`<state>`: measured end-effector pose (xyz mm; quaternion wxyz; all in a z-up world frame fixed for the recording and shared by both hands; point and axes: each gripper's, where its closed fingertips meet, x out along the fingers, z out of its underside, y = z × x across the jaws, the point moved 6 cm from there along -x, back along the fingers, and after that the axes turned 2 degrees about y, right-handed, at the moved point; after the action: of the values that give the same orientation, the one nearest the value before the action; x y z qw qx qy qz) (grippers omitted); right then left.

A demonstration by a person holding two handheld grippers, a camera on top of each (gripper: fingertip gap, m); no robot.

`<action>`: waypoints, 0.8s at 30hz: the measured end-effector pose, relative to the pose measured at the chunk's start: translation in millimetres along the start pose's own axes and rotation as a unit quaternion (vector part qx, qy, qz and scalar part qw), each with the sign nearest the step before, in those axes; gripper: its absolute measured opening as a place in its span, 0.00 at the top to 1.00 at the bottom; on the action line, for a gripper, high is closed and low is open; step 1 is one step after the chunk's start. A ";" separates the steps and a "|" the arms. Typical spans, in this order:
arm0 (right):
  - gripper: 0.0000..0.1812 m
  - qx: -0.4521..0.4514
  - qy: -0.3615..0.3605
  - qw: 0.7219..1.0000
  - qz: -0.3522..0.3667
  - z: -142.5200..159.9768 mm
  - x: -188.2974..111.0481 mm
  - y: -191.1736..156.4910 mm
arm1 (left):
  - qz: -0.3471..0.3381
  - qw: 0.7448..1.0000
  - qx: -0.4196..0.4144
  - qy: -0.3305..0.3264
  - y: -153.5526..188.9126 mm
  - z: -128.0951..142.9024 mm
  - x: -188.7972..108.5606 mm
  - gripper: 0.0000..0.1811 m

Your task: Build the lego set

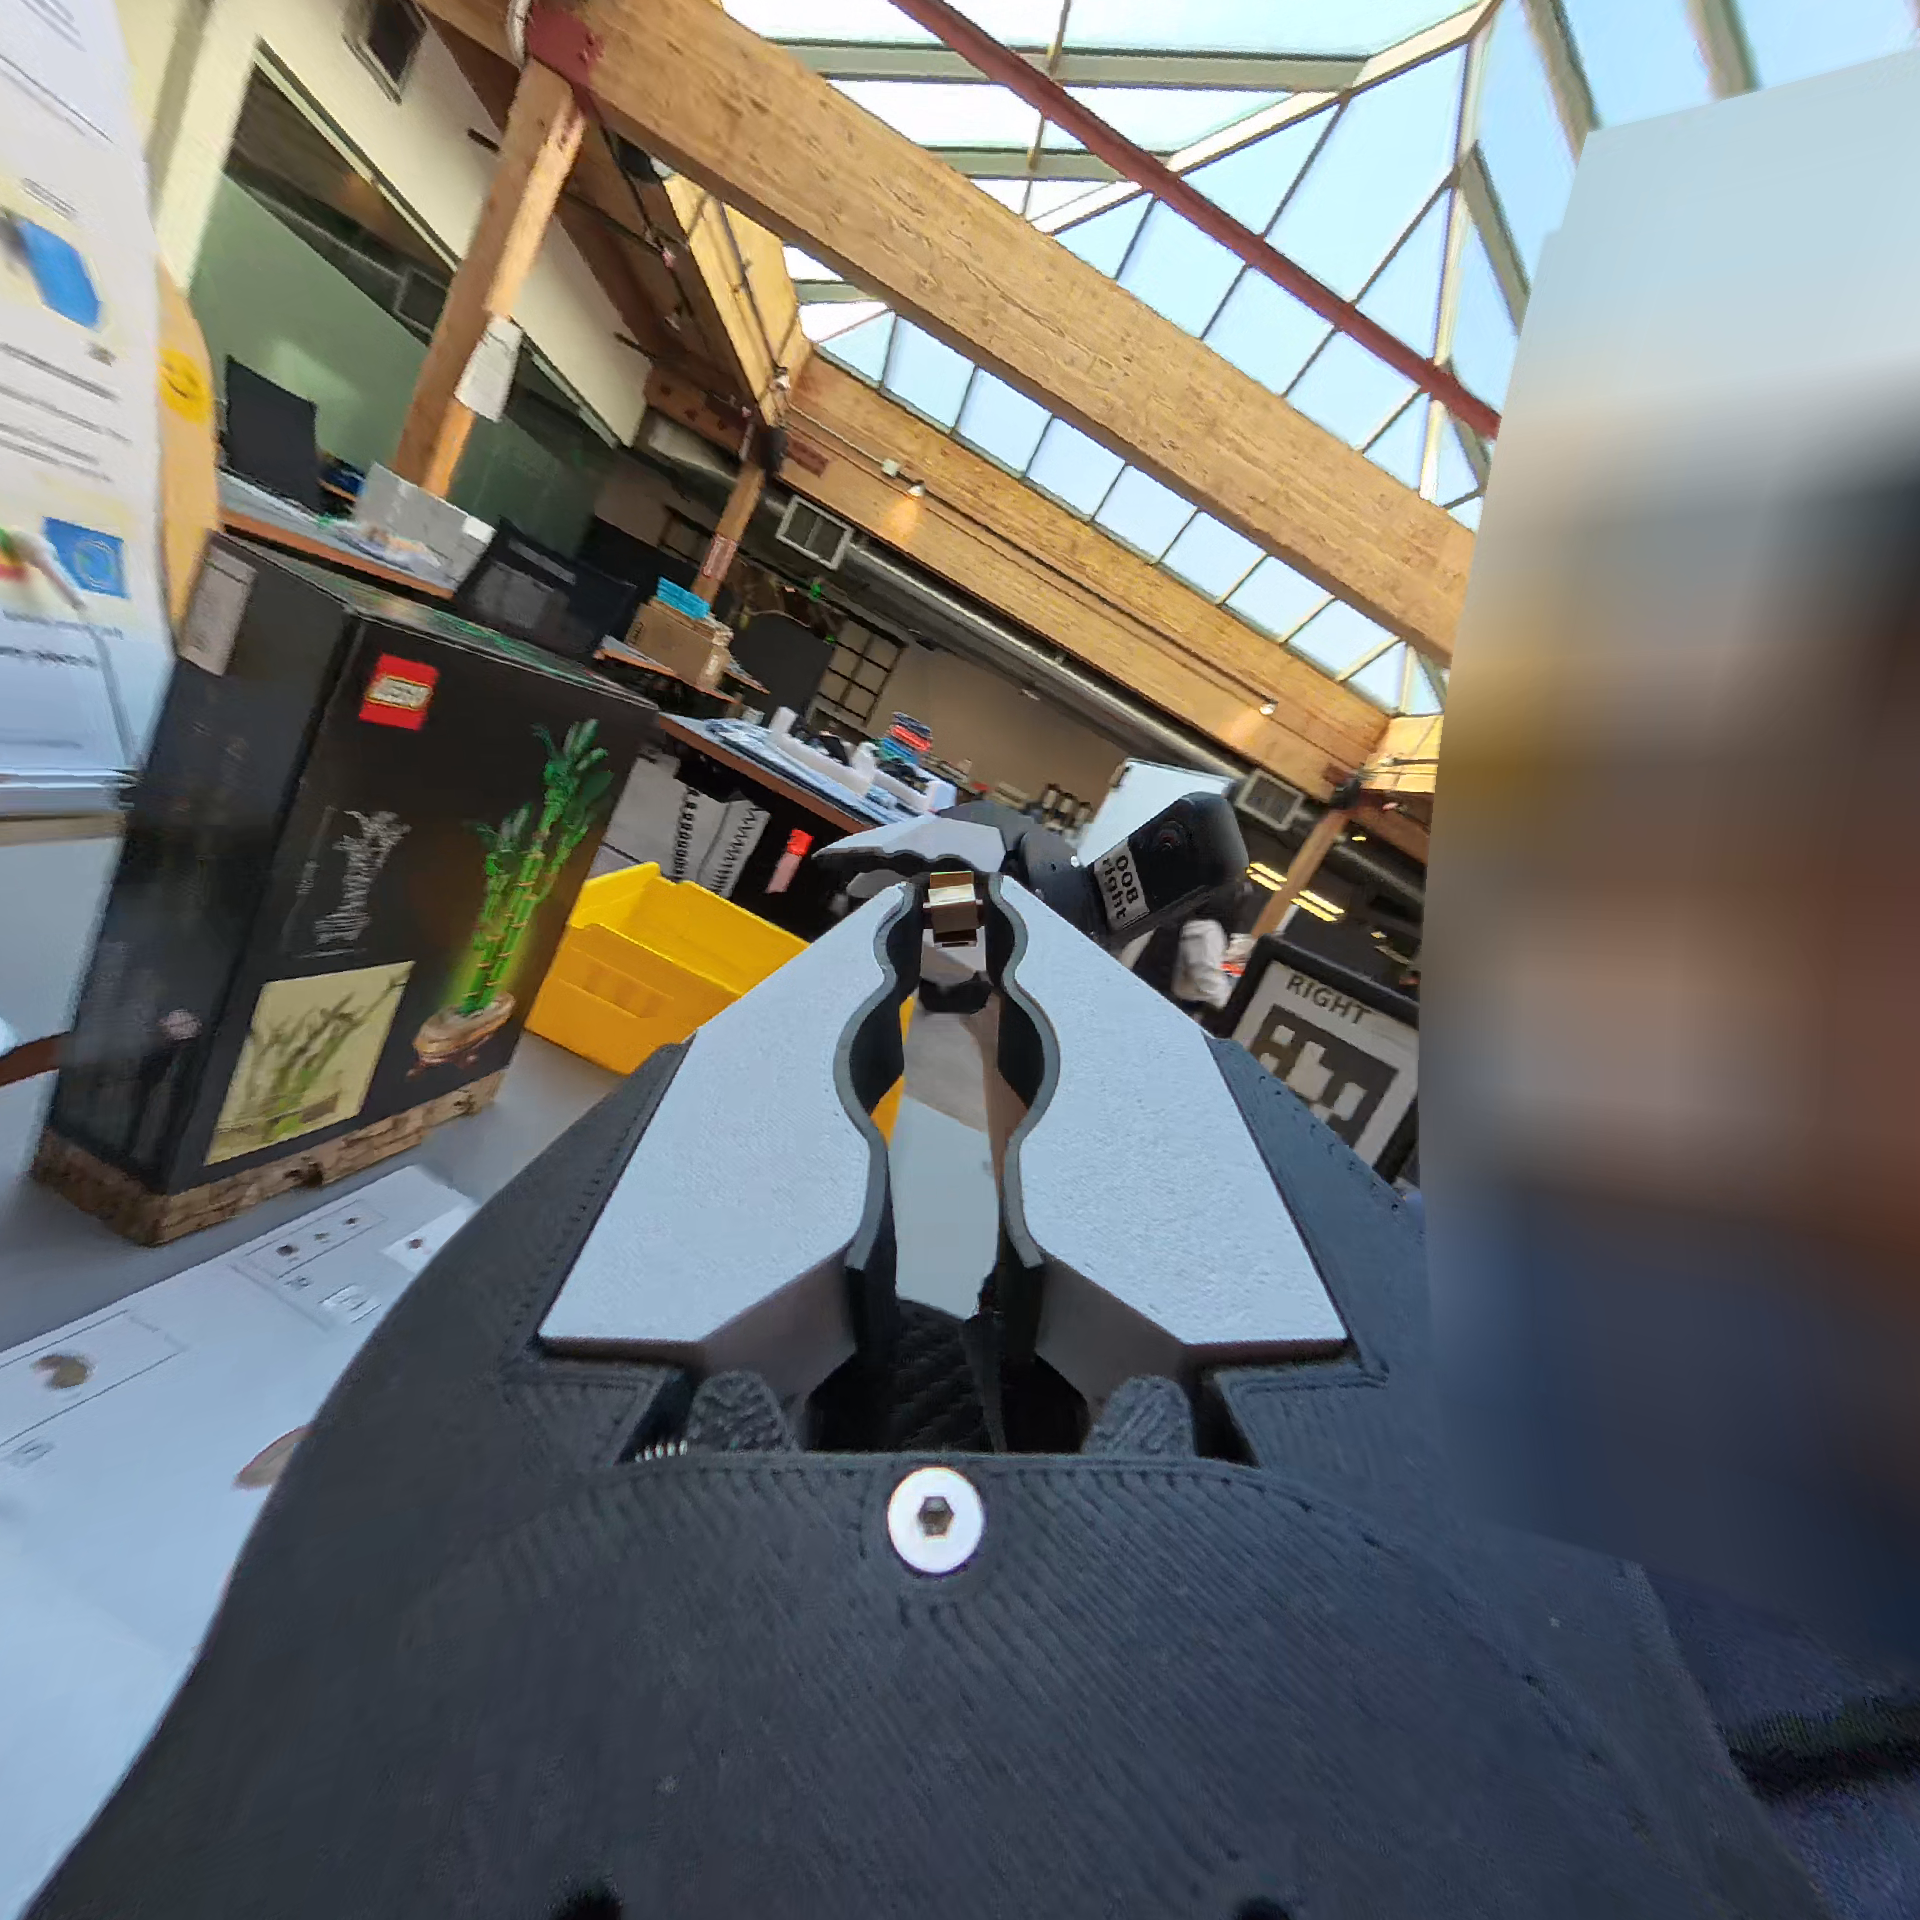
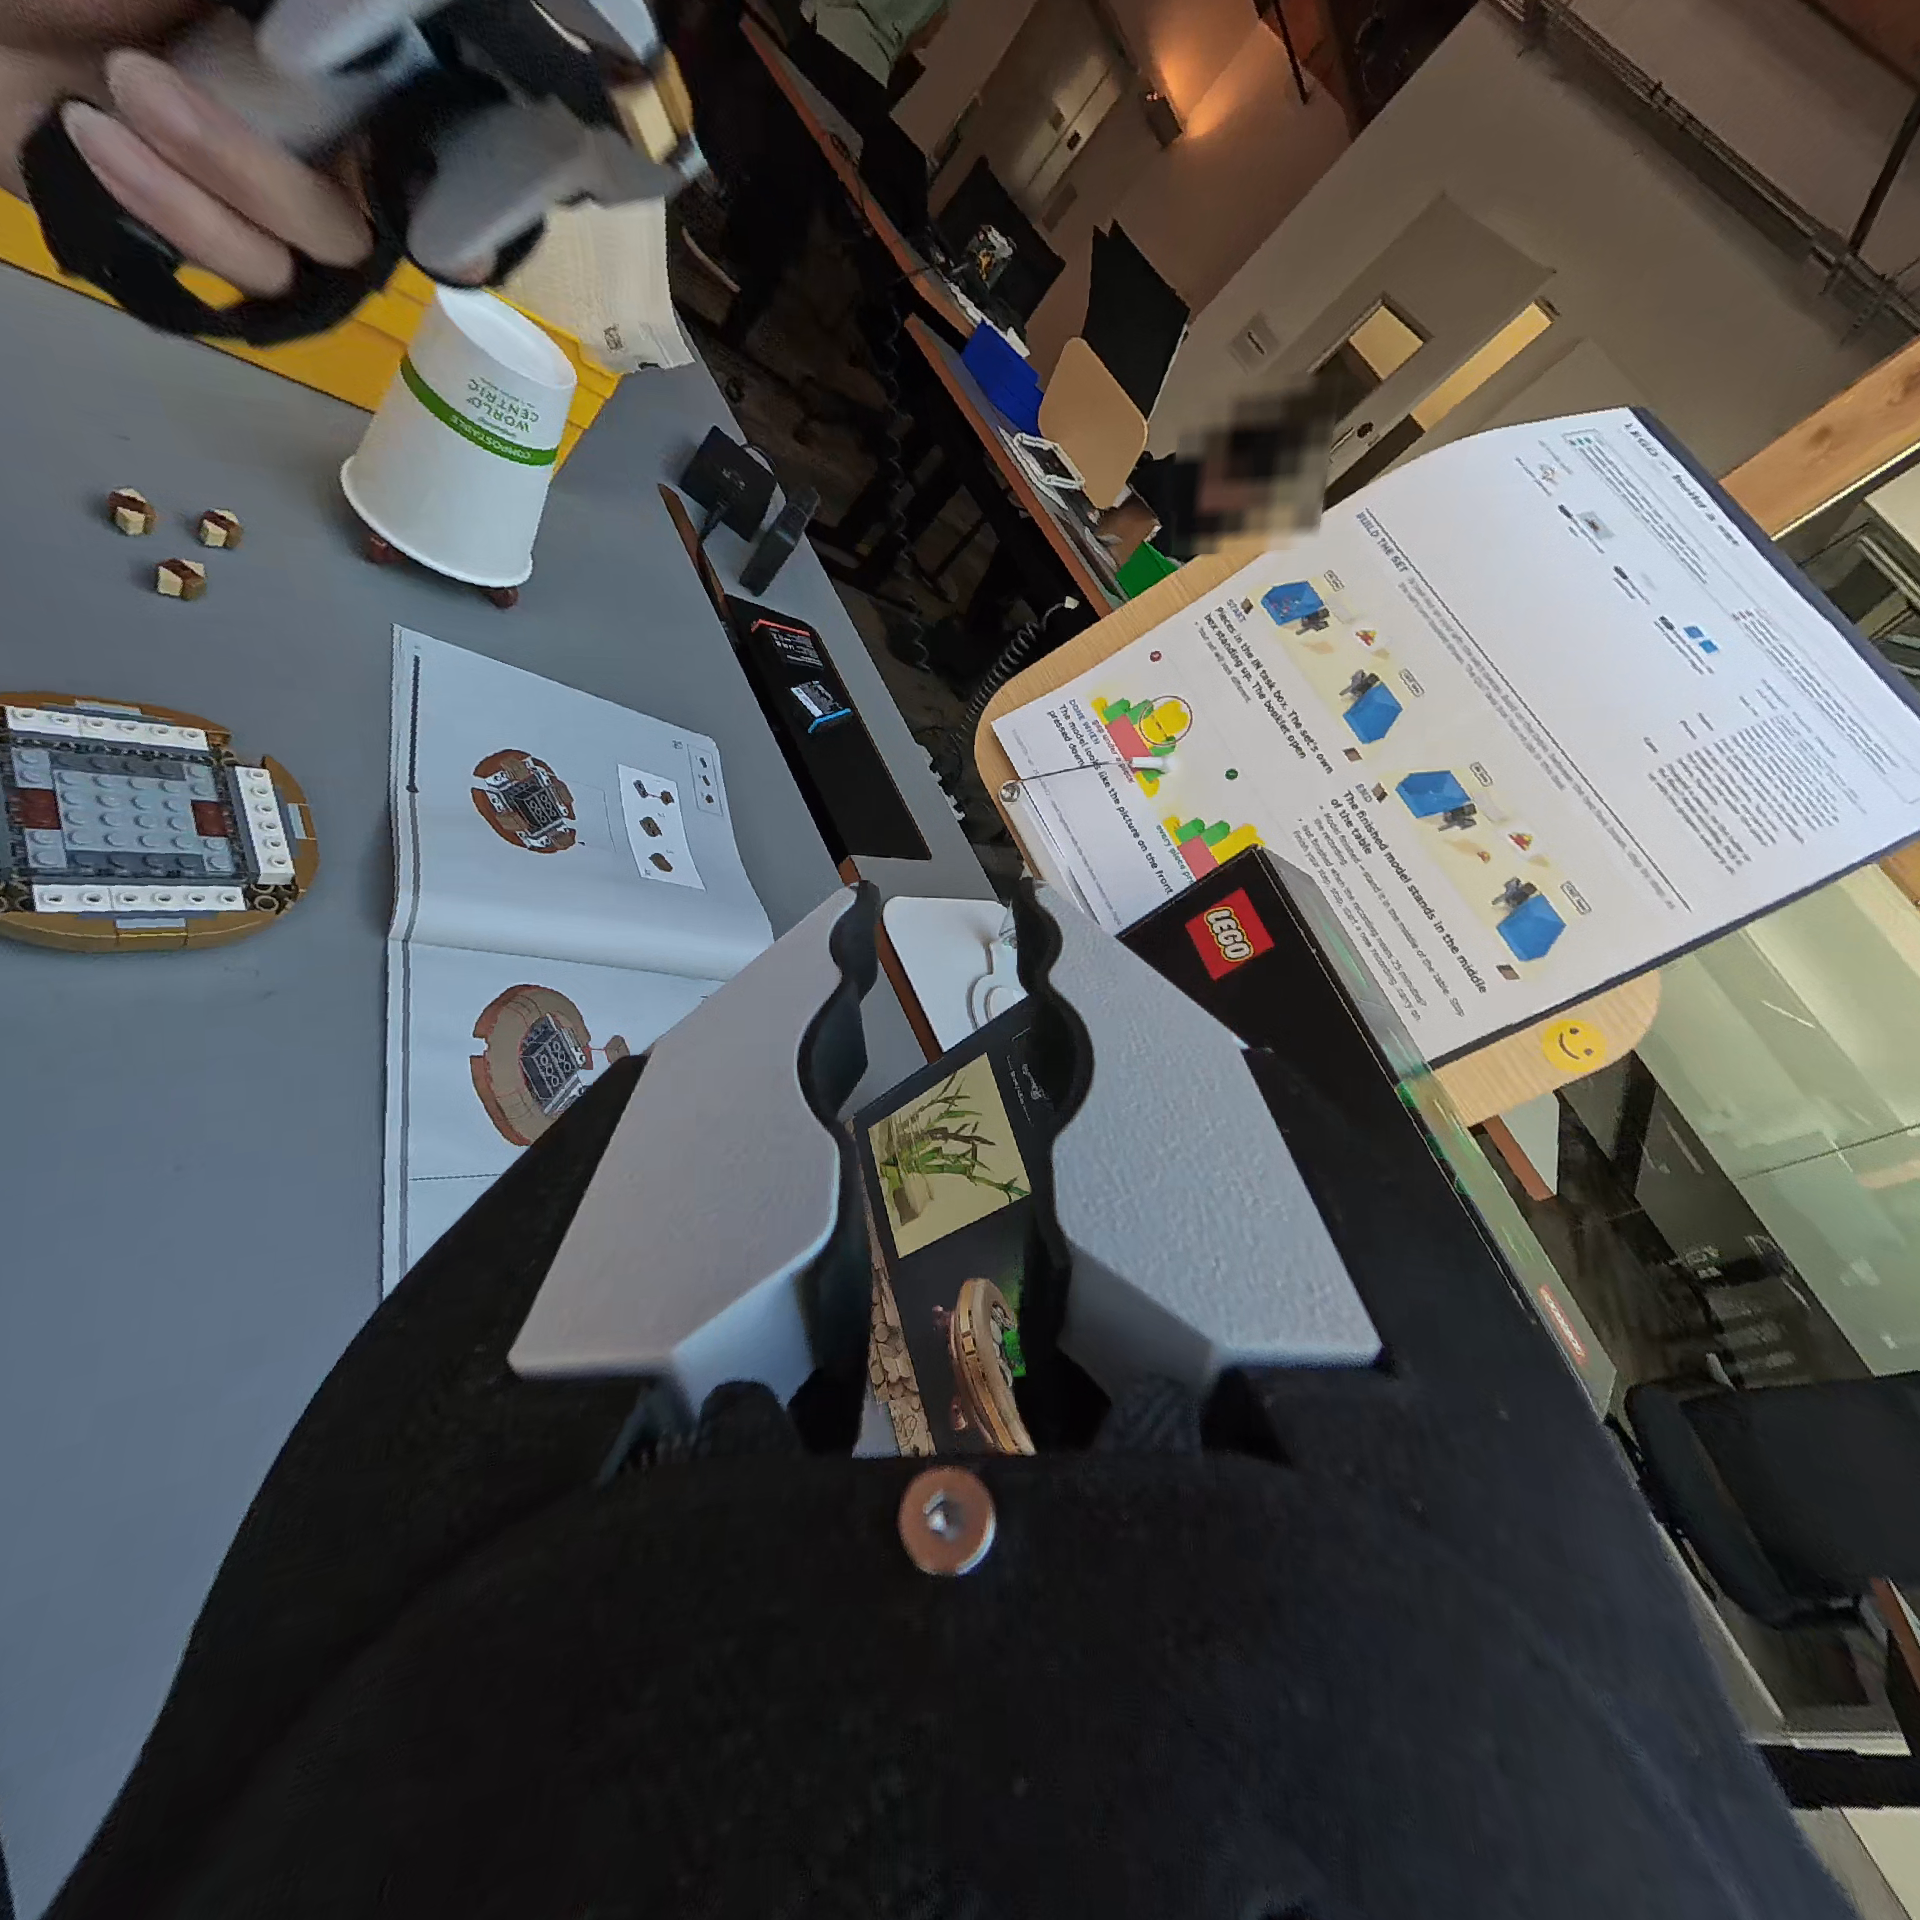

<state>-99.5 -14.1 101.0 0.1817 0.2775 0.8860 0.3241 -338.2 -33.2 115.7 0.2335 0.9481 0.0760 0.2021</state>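
Left gripper point(image 1: 951, 896) pinches a tan brick point(image 1: 951, 914); right gripper point(image 2: 940, 902) spread, empty; yellow bin's point(image 1: 665, 961) contents unseen.

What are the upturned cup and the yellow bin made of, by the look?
Upturned cup: looks like paper, matte white with a green printed band and a rolled rim; any coating can't be told. Yellow bin: looks like moulded plastic, uniform glossy yellow, with thick smooth walls and inner dividers.

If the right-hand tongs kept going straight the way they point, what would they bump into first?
Probably the black Lego box: the open right tongs point at its near end, just ahead. Depth is hard to judge.
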 end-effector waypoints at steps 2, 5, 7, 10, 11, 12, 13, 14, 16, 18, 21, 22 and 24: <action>0.86 0.008 0.005 1.000 0.005 1.0 -2.8 3.4 | -0.055 0.998 0.041 -0.008 12.7 -9.6 -36.0 0.95; 0.86 0.019 0.016 1.000 0.002 -0.6 0.4 3.8 | -0.165 0.981 0.095 -0.033 26.6 -11.7 -98.4 0.95; 0.86 0.013 0.008 1.000 -0.008 -0.6 7.2 -0.7 | -0.247 0.962 0.086 -0.074 28.1 2.0 -141.3 0.95; 0.86 -0.003 -0.013 1.000 -0.025 -1.5 20.9 -11.0 | -0.334 0.936 0.051 -0.096 29.2 30.1 -194.8 0.95; 0.86 -0.005 -0.017 0.999 -0.035 -2.5 26.3 -15.9 | -0.345 0.933 0.041 -0.092 29.9 40.0 -207.0 0.95; 0.86 -0.005 -0.020 0.999 -0.049 -3.7 32.6 -21.7 | -0.350 0.932 0.026 -0.091 29.9 50.4 -216.7 0.95; 0.86 -0.006 -0.023 0.998 -0.062 -4.9 39.1 -28.2 | -0.352 0.931 0.010 -0.093 28.8 60.6 -224.8 0.95; 0.86 -0.011 -0.028 0.997 -0.072 -6.0 45.7 -34.8 | -0.356 0.929 -0.006 -0.098 26.4 70.1 -231.4 0.95; 0.86 -0.024 -0.038 0.994 -0.095 -8.9 57.4 -48.8 | -0.369 0.923 -0.020 -0.109 19.6 84.7 -240.1 0.95; 0.86 -0.022 -0.034 0.992 -0.117 -15.7 66.8 -63.2 | -0.373 0.919 -0.028 -0.124 13.9 94.0 -241.7 0.94; 0.86 0.014 0.017 0.985 -0.174 -38.4 79.5 -90.7 | -0.351 0.927 -0.033 -0.130 10.8 96.4 -234.1 0.95; 0.86 0.023 0.042 0.980 -0.195 -48.9 83.9 -100.9 | -0.339 0.932 -0.033 -0.124 10.8 95.0 -230.0 0.95; 0.86 0.042 0.078 0.966 -0.242 -68.1 91.1 -122.5 | -0.313 0.942 -0.031 -0.114 12.2 92.2 -219.7 0.95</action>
<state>-250.5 -68.8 54.7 0.1727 0.0360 0.9511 0.2534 -498.3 -134.4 -29.5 0.3213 0.8854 0.3356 0.0117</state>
